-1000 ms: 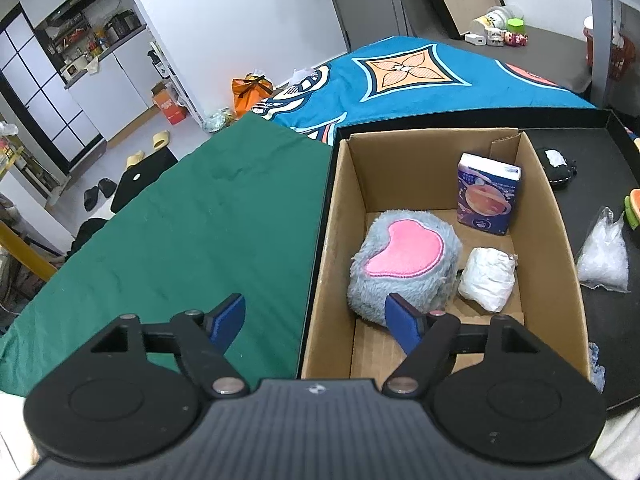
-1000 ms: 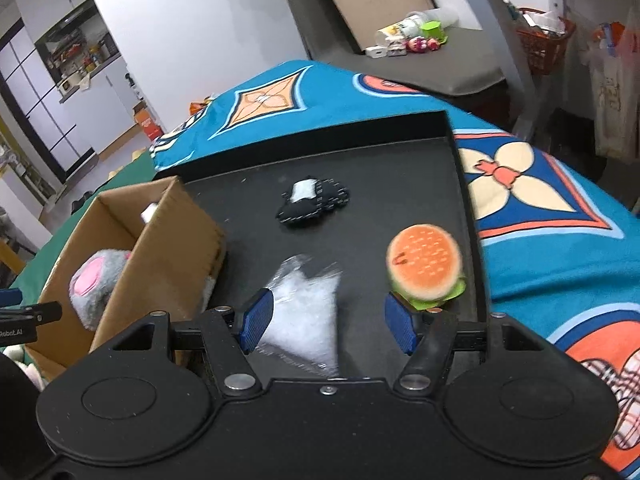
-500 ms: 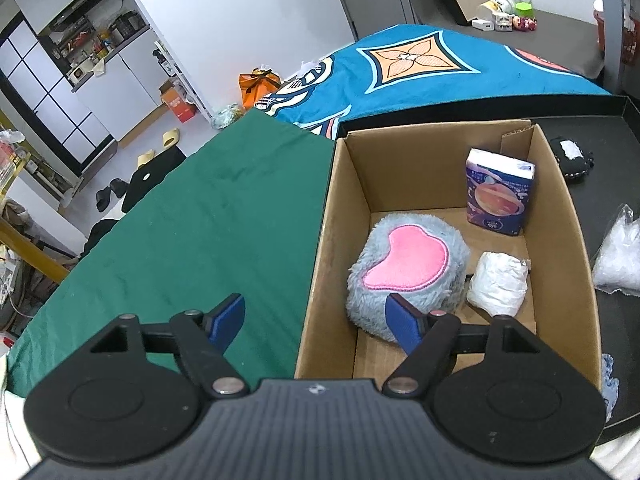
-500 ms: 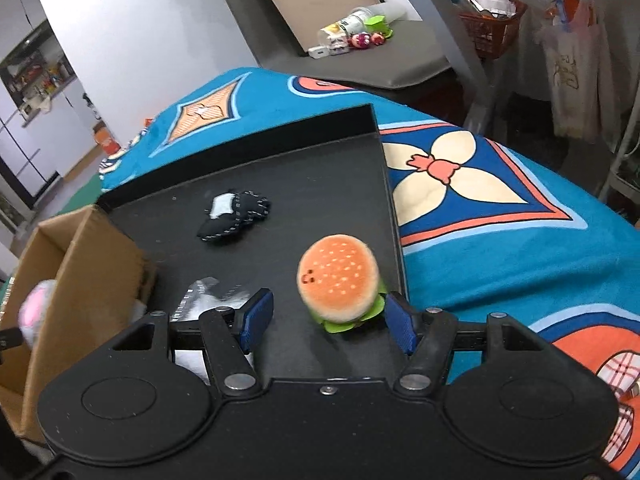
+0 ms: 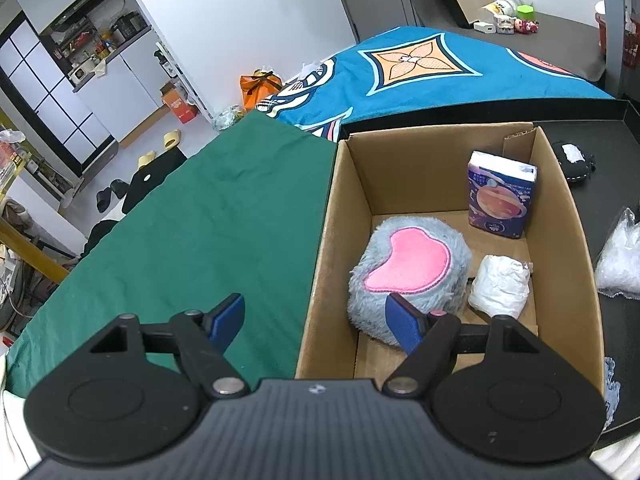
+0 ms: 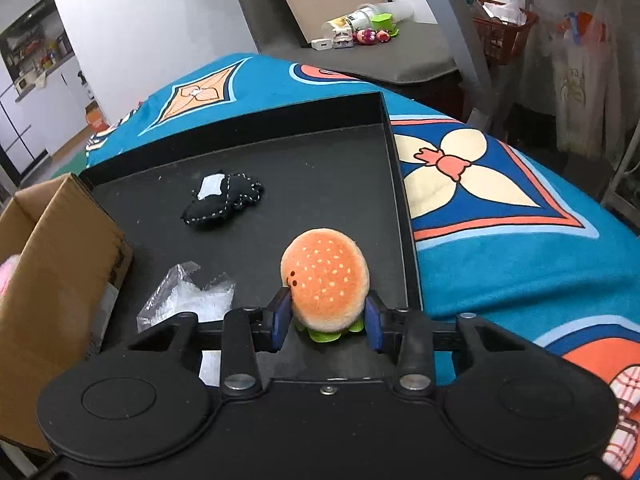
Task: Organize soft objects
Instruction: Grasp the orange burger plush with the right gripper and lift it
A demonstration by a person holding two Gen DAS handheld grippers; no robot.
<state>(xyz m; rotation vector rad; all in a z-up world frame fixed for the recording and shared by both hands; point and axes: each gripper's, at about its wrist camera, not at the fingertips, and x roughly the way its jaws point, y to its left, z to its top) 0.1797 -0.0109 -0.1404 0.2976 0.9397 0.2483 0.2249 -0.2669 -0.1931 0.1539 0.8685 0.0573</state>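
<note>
The plush burger [image 6: 325, 280] sits at the near right of the black tray [image 6: 394, 168], and the right gripper [image 6: 326, 320] has its blue pads pressed against both sides of it, clamped on the toy. Just left of it lies a clear plastic bag [image 6: 188, 304]; farther back on the tray rests a small black stitched plush [image 6: 224, 202], well apart from the burger. At the tray's left edge stands the cardboard box [image 5: 560, 216]. Inside it: a grey furry plush with a pink heart [image 5: 408, 268], a white wadded bundle [image 5: 500, 286] just beside it, and a purple tissue pack [image 5: 500, 200] upright against the far right corner. The left gripper [image 5: 316, 322] hovers over the box's near left wall, jaws wide apart, holding nothing, one pad over the green cloth [image 5: 208, 232], the other over the grey plush. Beyond the tray spreads a blue patterned blanket [image 6: 500, 208]. Out in the room: a white wall, a grey bench with small toys and a cup [image 6: 360, 28], an orange bag [image 5: 260, 84] on the floor, slippers [image 5: 160, 148], and kitchen shelving [image 5: 92, 44] far left.
</note>
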